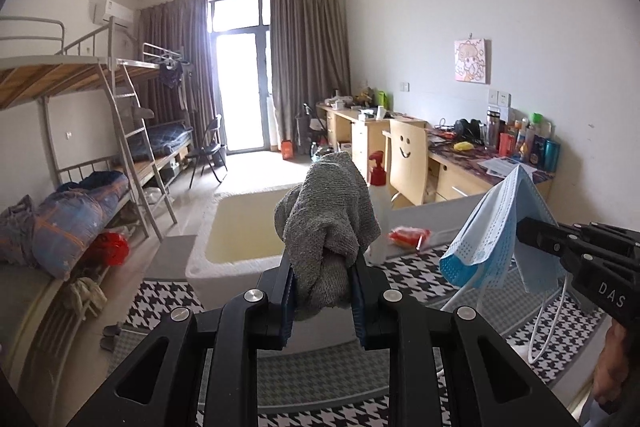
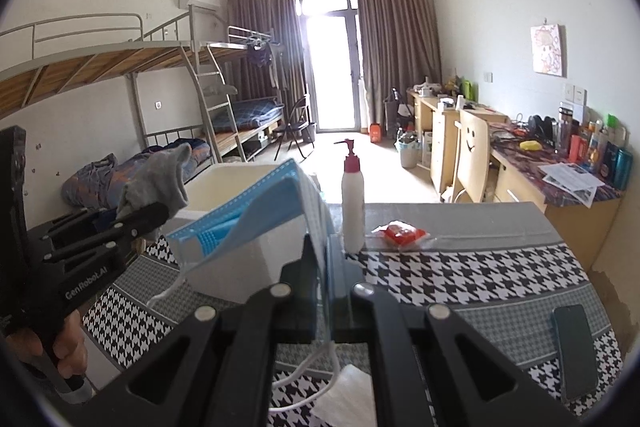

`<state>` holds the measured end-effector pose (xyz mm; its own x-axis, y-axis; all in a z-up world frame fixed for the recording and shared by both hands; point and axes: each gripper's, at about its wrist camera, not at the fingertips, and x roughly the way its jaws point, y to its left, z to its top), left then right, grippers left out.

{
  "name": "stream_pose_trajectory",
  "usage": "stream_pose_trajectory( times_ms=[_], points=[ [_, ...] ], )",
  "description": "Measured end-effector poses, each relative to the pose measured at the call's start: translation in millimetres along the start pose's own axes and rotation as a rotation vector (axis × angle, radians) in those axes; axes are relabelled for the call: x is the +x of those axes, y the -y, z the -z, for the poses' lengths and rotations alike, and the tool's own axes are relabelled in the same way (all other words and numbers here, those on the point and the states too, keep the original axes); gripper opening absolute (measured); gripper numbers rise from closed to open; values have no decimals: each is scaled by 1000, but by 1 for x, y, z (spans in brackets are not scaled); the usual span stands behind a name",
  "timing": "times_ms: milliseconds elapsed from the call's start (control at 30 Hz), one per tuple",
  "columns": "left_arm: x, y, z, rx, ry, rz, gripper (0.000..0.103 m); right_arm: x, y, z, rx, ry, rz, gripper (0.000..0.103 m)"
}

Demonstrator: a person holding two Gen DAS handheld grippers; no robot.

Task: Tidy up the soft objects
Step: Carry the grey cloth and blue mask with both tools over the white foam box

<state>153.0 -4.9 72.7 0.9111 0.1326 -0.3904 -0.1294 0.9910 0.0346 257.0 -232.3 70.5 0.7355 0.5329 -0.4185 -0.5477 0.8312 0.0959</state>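
On the far left stand the bunk beds (image 1: 100,99), with rolled bedding (image 1: 68,223) on the lower one and a ladder (image 1: 140,155) leaning up to the top. Next comes the white foam box (image 1: 240,227), open at the top, set at the left end of the desk (image 2: 460,275) with its houndstooth cloth.

The left gripper (image 1: 323,291) is raised above the near edge of that box, its fingers (image 1: 286,291) clenched on a grey sock (image 1: 326,219); the sock bunches between them and stands up past the tips, hiding part of the box's rim. In the right wrist view the same sock (image 2: 160,183) shows above the left gripper (image 2: 148,217), held clear of the desk.

Beyond the sock and a little right, a white pump bottle (image 2: 353,203) with a red top stands upright on the desk near its far edge, and just beside it lies a red packet (image 2: 400,233) in clear wrap.

Further right, the right gripper (image 2: 320,291) grasps a blue face mask (image 2: 256,215): its fingers (image 2: 340,287) pinch the mask's edge, the pleated body fans out to the left in front of the box, and white ear loops (image 2: 312,375) hang down. From the left wrist view the mask (image 1: 496,231) hangs in the air above the desk, well apart from the sock.

At the right end of the desk lies a dark phone (image 2: 576,351), flat. Behind it, along the wall, a wooden chair (image 2: 472,159) with a smiley face stands by a long side counter (image 2: 576,195) crowded with bottles.
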Motion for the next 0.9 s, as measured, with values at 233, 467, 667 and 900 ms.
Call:
stream_pose_trajectory(
  times_ms=[233, 467, 667, 900],
  points=[
    [8, -4, -7, -2, 2, -28, 25, 12, -4, -12, 1, -6, -2, 6],
    [15, -7, -15, 8, 6, -53, 25, 24, -8, -24, 0, -12, -5, 6],
    [33, -13, -24, 1, -15, -63, 25, 40, -11, -34, -4, -29, -1, 6],
    [55, -22, -30, -15, -55, -69, 25, 54, -20, -49, -12, -34, 4, 6]
  ],
)
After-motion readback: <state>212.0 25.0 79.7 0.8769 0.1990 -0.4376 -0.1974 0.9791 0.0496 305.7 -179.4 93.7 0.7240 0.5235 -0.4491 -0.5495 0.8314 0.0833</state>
